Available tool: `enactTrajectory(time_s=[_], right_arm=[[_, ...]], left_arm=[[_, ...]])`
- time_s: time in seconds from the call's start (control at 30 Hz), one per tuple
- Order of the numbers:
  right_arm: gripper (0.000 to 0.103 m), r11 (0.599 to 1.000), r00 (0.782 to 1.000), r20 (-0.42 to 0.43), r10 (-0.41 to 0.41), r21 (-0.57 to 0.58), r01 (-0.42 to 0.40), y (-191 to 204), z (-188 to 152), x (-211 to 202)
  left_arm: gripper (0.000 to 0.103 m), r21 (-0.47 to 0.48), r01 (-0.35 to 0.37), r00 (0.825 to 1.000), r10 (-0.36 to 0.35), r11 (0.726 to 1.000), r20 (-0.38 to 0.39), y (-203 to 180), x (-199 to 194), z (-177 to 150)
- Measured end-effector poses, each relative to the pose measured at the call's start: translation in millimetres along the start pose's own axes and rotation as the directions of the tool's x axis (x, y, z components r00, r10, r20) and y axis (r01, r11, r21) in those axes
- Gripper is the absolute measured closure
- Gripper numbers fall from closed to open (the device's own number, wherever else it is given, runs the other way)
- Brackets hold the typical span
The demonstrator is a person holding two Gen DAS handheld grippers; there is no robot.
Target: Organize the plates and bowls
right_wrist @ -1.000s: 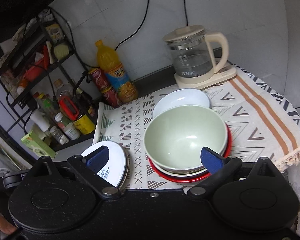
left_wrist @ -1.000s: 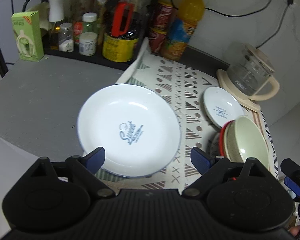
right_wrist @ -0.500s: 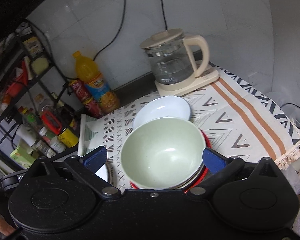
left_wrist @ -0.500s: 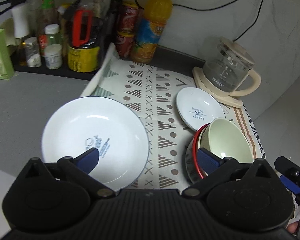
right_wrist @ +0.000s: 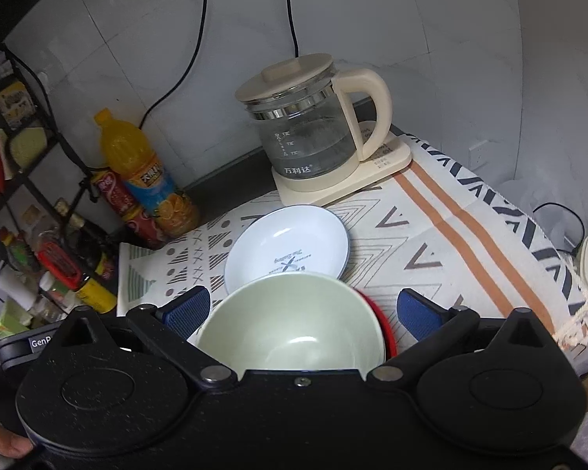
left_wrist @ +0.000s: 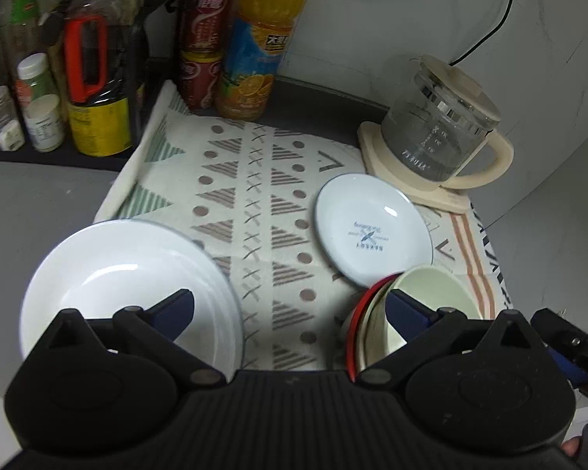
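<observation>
A large white plate (left_wrist: 125, 274) lies at the near left, partly on the patterned cloth (left_wrist: 254, 203). A small white plate (left_wrist: 372, 231) lies on the cloth near the kettle; it also shows in the right wrist view (right_wrist: 290, 246). A pale green bowl (left_wrist: 431, 297) sits in a stack with a red-rimmed dish (left_wrist: 356, 321) at the near right. My left gripper (left_wrist: 290, 313) is open and empty above the cloth between the large plate and the stack. My right gripper (right_wrist: 302, 309) is open with its fingers on either side of the green bowl (right_wrist: 294, 325), not touching it.
A glass kettle (left_wrist: 439, 137) on a cream base stands at the back right. An orange juice bottle (left_wrist: 262, 43) and red cans (left_wrist: 200, 70) stand at the back. A black rack with jars and bottles (left_wrist: 39, 109) fills the left. The cloth's fringed edge (right_wrist: 580, 313) hangs off the right.
My left gripper has swung right, so the large plate slid to the lower left of its view. My right gripper has moved closer to the green bowl, which now fills the space between its fingers.
</observation>
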State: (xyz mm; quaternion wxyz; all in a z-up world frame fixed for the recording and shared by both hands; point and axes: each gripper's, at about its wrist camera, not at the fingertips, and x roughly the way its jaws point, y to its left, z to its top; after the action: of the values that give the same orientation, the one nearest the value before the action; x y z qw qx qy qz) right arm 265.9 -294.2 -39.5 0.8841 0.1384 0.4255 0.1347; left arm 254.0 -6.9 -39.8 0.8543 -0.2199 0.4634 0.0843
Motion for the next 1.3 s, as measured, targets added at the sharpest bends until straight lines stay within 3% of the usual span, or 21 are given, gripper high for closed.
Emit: enactTrajectory(time_s=[0.37, 0.67, 0.8, 0.93, 1.3], right_arm=[[0.002, 0.998, 0.998, -0.056, -0.026, 0.051, 0.029, -14, 25, 43], [0.02, 0.994, 0.989, -0.147, 0.001, 0.11, 0.015, -28, 43, 86], [0.03, 0.991, 0.981, -0.194, 0.003, 0.129, 0.023, -34, 49, 106], [0.031, 0.988, 0.968, -0.251, 0.004, 0.149, 0.035, -40, 57, 126], [0.04, 0.983, 0.936, -0.353, 0.002, 0.174, 0.064, -54, 66, 170]], left_arm=[[0.003, 0.033, 0.018, 0.999, -0.016, 0.999, -0.035, -16, 41, 31], [0.011, 0.019, 0.043, 0.995, -0.041, 0.999, -0.088, -20, 78, 46], [0.024, 0.019, 0.044, 0.992, -0.041, 0.999, -0.122, -20, 97, 51], [0.037, 0.001, 0.044, 0.986, -0.044, 0.999, -0.16, -18, 116, 54], [0.053, -0.009, 0.051, 0.967, -0.052, 0.999, -0.251, -21, 162, 64]])
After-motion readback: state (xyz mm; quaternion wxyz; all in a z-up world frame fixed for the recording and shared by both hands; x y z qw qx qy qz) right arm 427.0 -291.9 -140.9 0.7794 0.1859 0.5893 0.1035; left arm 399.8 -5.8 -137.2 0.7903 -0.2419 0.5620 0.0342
